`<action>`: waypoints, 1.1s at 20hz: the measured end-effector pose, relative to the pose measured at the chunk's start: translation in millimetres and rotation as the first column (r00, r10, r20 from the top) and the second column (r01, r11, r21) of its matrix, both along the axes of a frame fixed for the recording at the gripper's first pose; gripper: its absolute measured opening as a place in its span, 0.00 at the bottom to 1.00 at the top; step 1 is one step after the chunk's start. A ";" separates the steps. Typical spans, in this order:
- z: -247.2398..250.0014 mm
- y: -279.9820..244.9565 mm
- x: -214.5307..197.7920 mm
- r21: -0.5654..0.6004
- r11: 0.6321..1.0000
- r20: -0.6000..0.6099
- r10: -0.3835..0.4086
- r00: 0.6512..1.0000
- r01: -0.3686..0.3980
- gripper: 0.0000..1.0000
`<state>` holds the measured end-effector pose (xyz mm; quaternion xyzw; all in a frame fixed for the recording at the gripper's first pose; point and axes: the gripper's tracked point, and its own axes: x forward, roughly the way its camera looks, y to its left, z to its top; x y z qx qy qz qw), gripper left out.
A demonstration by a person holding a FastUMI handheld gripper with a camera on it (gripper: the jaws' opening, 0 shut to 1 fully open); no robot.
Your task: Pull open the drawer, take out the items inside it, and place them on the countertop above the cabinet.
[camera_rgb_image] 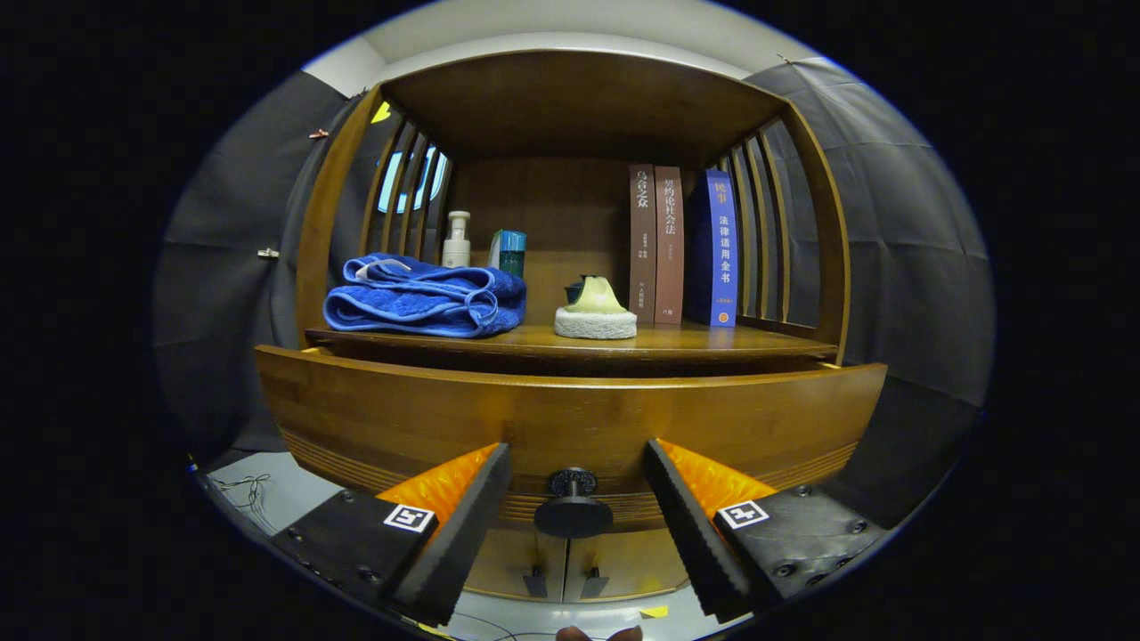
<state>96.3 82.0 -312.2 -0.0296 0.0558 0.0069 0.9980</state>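
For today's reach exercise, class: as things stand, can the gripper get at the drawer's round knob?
Probably yes. The gripper is open, its fingers spread to either side of the knob, which sits between them on the drawer front. Nothing lies between the fingers and the knob; closing should catch it.

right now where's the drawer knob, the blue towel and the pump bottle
drawer knob (pixel 573 515), gripper view, round front face
blue towel (pixel 426 298), gripper view, middle of the folded stack
pump bottle (pixel 457 242), gripper view, its body
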 end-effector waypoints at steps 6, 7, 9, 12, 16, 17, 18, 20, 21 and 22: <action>-1.9 1.5 27.3 -0.001 1.000 -0.015 0.000 1.000 0.000 1.00; -2.1 1.8 31.9 0.002 1.000 -0.022 -0.001 1.000 0.001 1.00; -2.6 2.6 40.4 0.001 1.000 -0.032 -0.002 0.999 0.002 1.00; -2.3 3.4 43.1 -0.003 1.000 -0.024 0.001 1.000 -0.001 1.00; -3.7 2.7 42.2 -0.015 1.000 -0.027 0.008 1.000 -0.008 0.99; -4.5 1.3 40.4 -0.015 1.000 -0.039 0.004 0.999 -0.005 0.99; -2.1 1.2 36.4 -0.009 1.000 -0.043 0.009 0.999 -0.009 0.99; 8.4 3.5 23.1 0.004 1.000 -0.034 0.023 0.999 -0.023 0.99; 17.7 3.5 14.7 0.006 0.999 -0.022 0.032 0.999 -0.031 0.99; 27.3 4.1 7.1 0.006 0.999 -0.013 0.040 0.999 -0.040 0.99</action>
